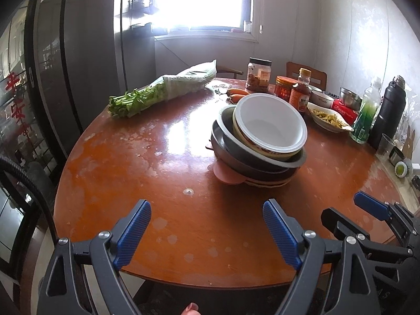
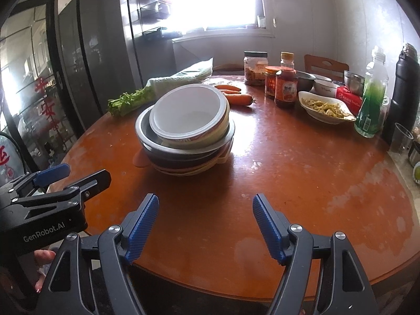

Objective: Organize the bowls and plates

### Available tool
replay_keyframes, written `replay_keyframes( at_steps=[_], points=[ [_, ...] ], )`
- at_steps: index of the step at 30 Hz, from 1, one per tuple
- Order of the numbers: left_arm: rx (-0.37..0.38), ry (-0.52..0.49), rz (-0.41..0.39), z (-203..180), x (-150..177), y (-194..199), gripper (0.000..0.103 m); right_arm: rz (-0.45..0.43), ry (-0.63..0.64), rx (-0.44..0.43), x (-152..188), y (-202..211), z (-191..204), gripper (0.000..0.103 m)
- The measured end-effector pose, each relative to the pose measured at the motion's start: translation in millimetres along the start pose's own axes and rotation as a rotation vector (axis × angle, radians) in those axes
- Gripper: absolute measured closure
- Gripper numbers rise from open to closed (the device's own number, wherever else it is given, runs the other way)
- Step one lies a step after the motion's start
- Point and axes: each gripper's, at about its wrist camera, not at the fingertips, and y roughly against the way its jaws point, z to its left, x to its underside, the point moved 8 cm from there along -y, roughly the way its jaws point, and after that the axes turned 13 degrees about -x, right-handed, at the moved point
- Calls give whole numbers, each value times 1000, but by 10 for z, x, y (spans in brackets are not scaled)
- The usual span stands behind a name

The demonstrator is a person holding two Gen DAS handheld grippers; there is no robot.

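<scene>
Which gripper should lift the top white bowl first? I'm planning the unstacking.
Probably the right gripper: open, empty, and the white bowl on the stack sits almost straight ahead. From the left gripper, also open, it lies off to the right.

— What lies beyond the tongs?

— A round wooden table, reddish-brown, glossy and worn pale in patches, spreads straight ahead of them. Past its far edge a bright window floods the room with white glare above a pale sill.

— And off to the left of the tongs?

— A tall dark fridge, then glass doors with red paper cut-outs.

— To the right?

— A whitish wall, mottled by light. Two wooden chair backs show behind the table's far side.
</scene>
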Motion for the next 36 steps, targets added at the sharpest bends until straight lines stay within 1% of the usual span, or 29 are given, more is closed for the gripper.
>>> replay_keyframes(
  at_steps=[18, 36],
  points=[
    [-8, -4, 21, 1, 25, -79, 16, 11, -4, 0, 27, -37, -15, 27],
    [-42, -19, 37, 17, 48, -135, 16, 17, -2, 1, 14, -67, -15, 27]
  ],
)
